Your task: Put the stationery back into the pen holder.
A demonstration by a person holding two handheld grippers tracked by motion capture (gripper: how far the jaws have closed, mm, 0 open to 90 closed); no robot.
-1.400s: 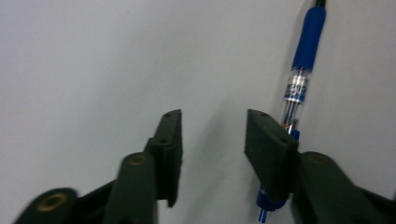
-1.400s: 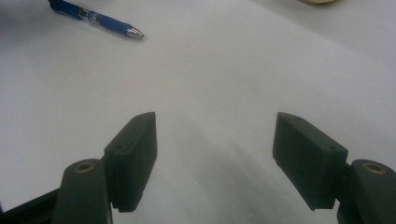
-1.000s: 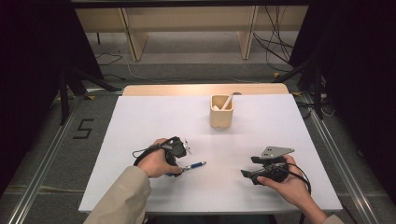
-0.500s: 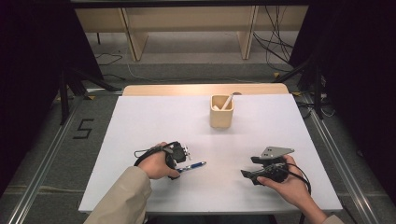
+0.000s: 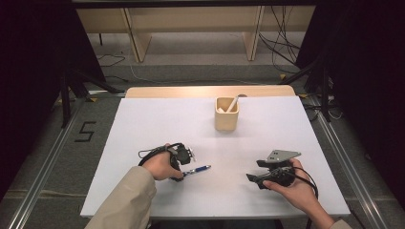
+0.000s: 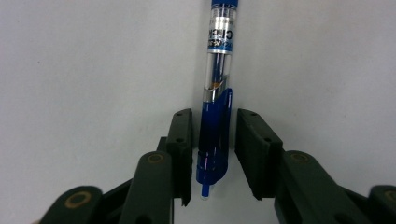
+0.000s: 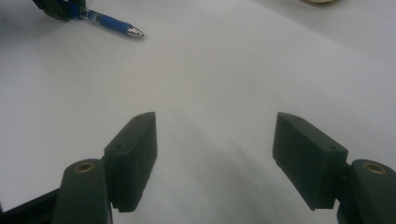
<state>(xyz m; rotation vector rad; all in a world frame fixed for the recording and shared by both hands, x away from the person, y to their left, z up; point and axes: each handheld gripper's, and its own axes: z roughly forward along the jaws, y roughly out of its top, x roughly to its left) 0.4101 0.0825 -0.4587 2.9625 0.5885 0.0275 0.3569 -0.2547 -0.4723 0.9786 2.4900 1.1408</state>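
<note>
A blue pen (image 5: 198, 169) lies on the white table (image 5: 143, 124) at the front left. My left gripper (image 5: 184, 171) reaches down over its rear end. In the left gripper view the pen (image 6: 215, 140) lies lengthwise between the jaws of the left gripper (image 6: 214, 116). These jaws have just been closing, and a thin gap still shows on each side of the pen. My right gripper (image 5: 254, 178) rests at the front right, held by a hand. Its jaws (image 7: 215, 126) stand wide open over bare table, with the pen (image 7: 109, 22) far off.
A tan square cup (image 5: 226, 119) with a pale stick (image 5: 232, 103) leaning in it stands at the table's back middle. Cables trail from both grippers. A wooden strip (image 5: 167, 91) runs along the table's far edge, with dark floor and rails around it.
The left gripper's jaws have narrowed around the pen's rear end. Both hands, the pen and the cup have kept their places.
</note>
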